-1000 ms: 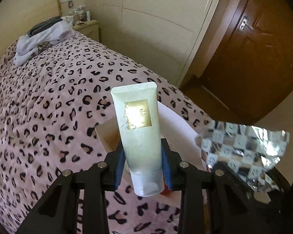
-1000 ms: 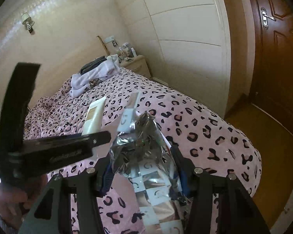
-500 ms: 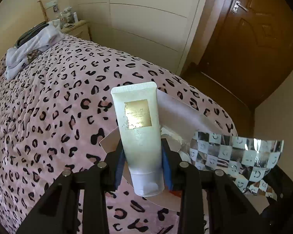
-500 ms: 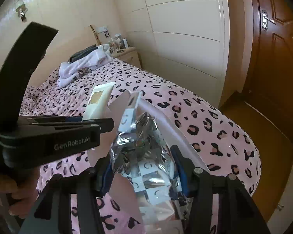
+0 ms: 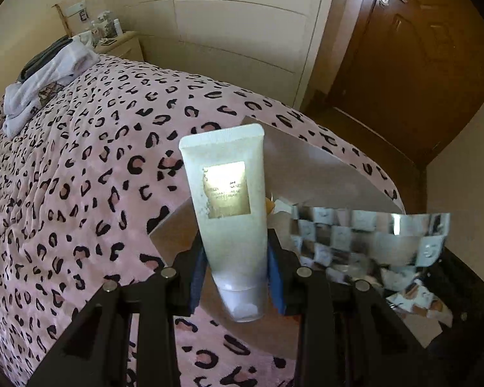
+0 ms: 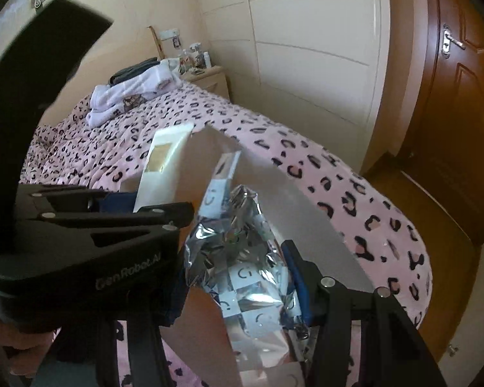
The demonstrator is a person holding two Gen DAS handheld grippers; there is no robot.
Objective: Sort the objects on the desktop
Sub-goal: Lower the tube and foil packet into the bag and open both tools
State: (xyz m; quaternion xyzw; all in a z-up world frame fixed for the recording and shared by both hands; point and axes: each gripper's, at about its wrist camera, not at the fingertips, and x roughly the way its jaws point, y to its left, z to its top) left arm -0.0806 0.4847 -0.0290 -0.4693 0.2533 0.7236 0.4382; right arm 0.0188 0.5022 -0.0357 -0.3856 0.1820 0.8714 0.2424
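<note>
My left gripper (image 5: 235, 274) is shut on a cream tube (image 5: 229, 213) with a gold label, cap end toward the camera, held upright over an open cardboard box (image 5: 306, 174). My right gripper (image 6: 242, 274) is shut on a crinkled silver checkered foil bag (image 6: 242, 258), held over the same box (image 6: 274, 193). The foil bag (image 5: 371, 238) shows at the right of the left wrist view. The left gripper's body (image 6: 80, 242) and the tube (image 6: 164, 167) fill the left of the right wrist view. The box's inside is mostly hidden.
The box sits on a bed with a pink leopard-print cover (image 5: 80, 161). Folded clothes (image 5: 45, 87) lie at the far end, by a nightstand (image 5: 122, 45) with small bottles. White wardrobe doors (image 5: 242, 32) and a brown door (image 5: 419, 64) stand behind.
Both grippers have moved closer together over the box, each still holding its item. The left gripper now sits right beside the foil bag in the right wrist view.
</note>
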